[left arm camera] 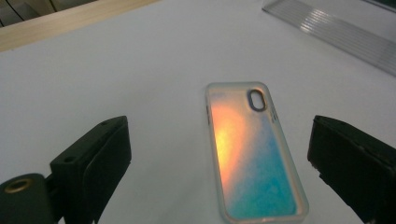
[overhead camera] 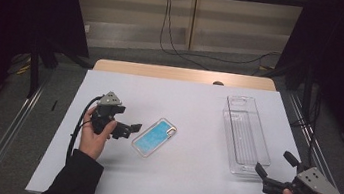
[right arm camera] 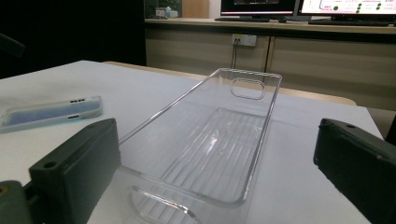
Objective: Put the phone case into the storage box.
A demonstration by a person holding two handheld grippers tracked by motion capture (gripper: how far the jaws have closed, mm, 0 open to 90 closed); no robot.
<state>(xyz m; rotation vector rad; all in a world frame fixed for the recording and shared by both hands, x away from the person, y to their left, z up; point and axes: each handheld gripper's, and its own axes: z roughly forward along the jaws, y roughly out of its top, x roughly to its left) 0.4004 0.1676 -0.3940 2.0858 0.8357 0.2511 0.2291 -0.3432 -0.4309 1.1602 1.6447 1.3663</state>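
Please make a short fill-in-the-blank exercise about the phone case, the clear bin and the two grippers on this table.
1. The left gripper points its jaws at the ____ case.
2. The clear bin holds ____.
3. Both grippers have their jaws ____; the right gripper is near the bin's closest end.
4. The case lies ____ on the white table.

Missing words: phone; nothing; open; flat

This looks like a lab or office. Black curtains (overhead camera: 15, 6) flank a white-covered table (overhead camera: 174, 178) inside a metal frame (overhead camera: 4, 130). Monitors (right arm camera: 299, 7) sit on a counter (right arm camera: 261, 23) behind, with a wall socket (right arm camera: 244, 39) and cables (overhead camera: 168, 31).
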